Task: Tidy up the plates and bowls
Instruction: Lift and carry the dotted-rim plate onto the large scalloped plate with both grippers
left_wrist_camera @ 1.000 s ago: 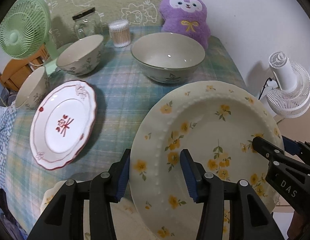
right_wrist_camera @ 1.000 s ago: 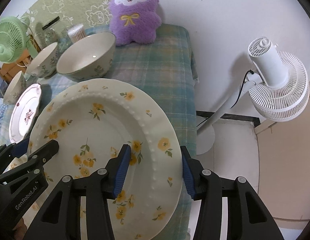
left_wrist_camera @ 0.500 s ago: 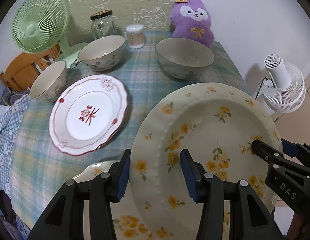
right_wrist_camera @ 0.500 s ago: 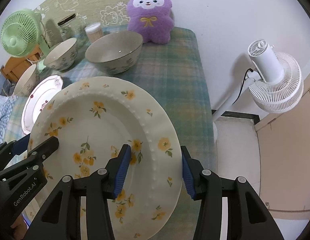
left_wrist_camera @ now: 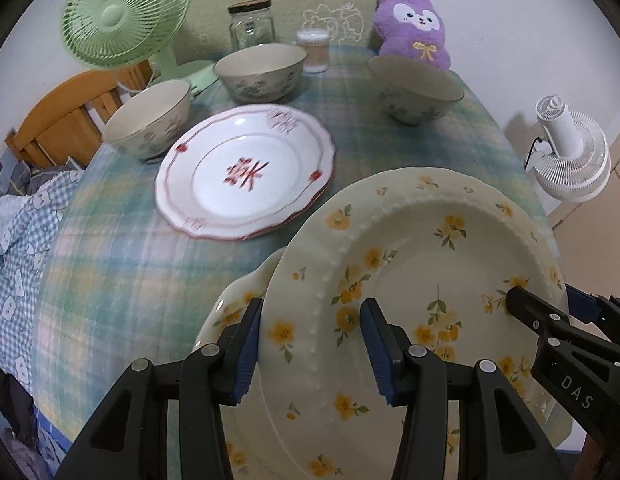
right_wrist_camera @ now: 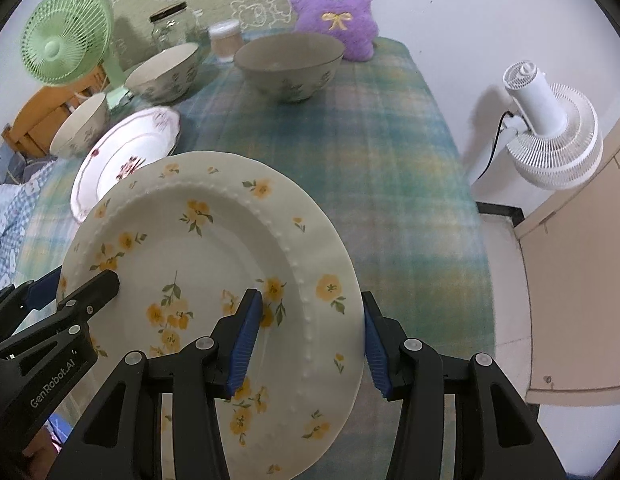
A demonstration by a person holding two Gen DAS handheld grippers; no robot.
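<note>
Both clamped on opposite rims of the yellow-flowered plate (left_wrist_camera: 422,264): left tool (left_wrist_camera: 312,344), right tool (right_wrist_camera: 312,332). Carried above the surface (right_wrist_camera: 374,168); best kept level, lowered squarely onto the matching plate (left_wrist_camera: 237,304) beneath.

Left gripper (left_wrist_camera: 312,344) pitched steeply downward, jaws clamped on plate (left_wrist_camera: 414,280) rim, one pad either face. Right gripper (right_wrist_camera: 312,336) likewise pitched down, clamped on the opposite rim.

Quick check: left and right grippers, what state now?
Left gripper: closed on the yellow-flowered plate rim.
Right gripper: closed on the same plate's opposite rim.
</note>
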